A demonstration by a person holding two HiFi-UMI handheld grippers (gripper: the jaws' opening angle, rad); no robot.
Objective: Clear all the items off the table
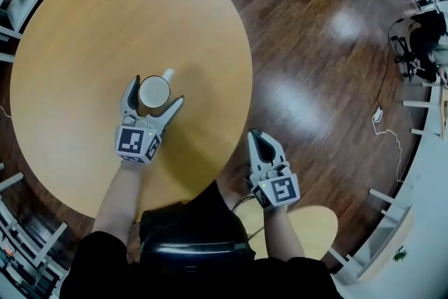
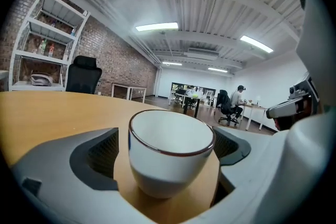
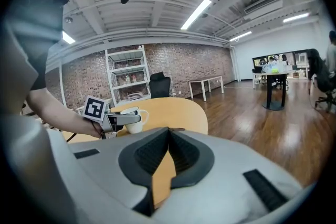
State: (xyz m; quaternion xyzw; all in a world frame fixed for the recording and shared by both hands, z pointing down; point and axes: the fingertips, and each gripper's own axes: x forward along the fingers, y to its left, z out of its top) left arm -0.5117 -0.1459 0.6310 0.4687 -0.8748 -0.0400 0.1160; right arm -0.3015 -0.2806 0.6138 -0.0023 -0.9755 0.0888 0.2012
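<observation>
Straddling the white cup (image 2: 170, 157), the left gripper (image 1: 155, 93) gapes wide, seemingly clear of it; right gripper (image 1: 259, 139) closed, empty.

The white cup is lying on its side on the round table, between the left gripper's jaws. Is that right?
Not quite. The white cup is not lying on its side: it stands upright, mouth up, on the round table. The left gripper view shows this plainly. The rest is right: it sits between the open jaws of the left gripper.
</observation>
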